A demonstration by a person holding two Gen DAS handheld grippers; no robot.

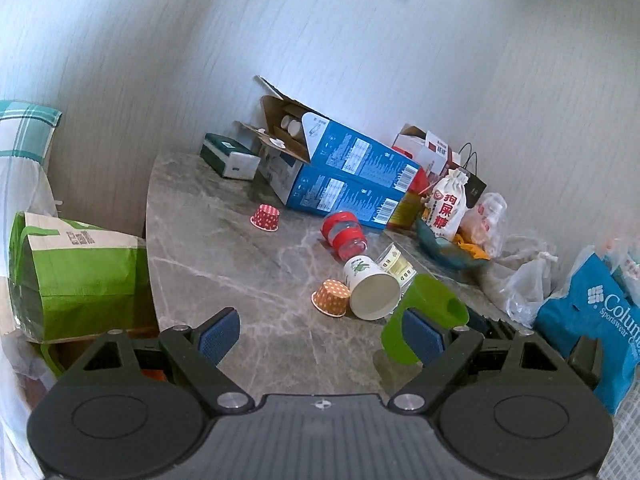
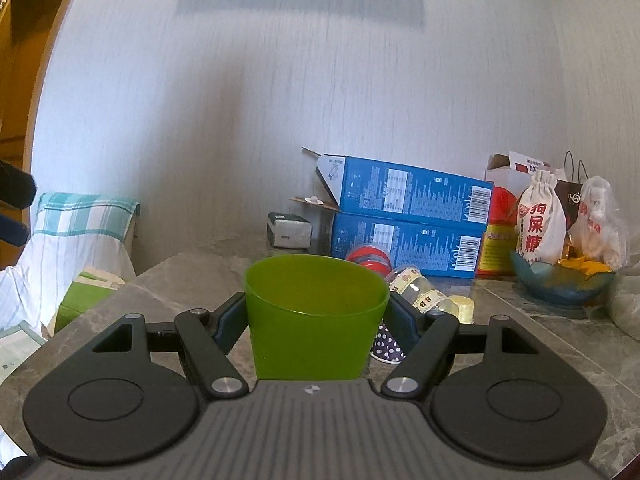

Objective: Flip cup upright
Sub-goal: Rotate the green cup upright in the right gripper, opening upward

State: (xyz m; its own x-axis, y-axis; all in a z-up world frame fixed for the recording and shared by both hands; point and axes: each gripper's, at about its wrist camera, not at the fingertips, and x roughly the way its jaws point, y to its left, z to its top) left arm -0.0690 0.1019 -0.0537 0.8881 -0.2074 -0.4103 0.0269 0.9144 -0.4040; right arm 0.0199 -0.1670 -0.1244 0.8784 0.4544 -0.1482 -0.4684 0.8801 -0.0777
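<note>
A green plastic cup point(image 2: 316, 316) stands mouth-up between the fingers of my right gripper point(image 2: 318, 322), which is shut on its sides. In the left wrist view the same green cup point(image 1: 430, 304) shows at the right, behind my left gripper's right pad point(image 1: 422, 336). My left gripper point(image 1: 320, 334) is open and empty above the grey marble table point(image 1: 224, 248). Whether the cup's base touches the table is hidden.
A white paper cup point(image 1: 370, 286) lies on its side beside an orange dotted cup point(image 1: 331, 298). A red dotted cup point(image 1: 265, 217), a red bottle point(image 1: 344, 234), blue boxes point(image 1: 348, 176), a bowl point(image 2: 560, 284) and bags crowd the back and right. A green bag point(image 1: 76, 276) stands left.
</note>
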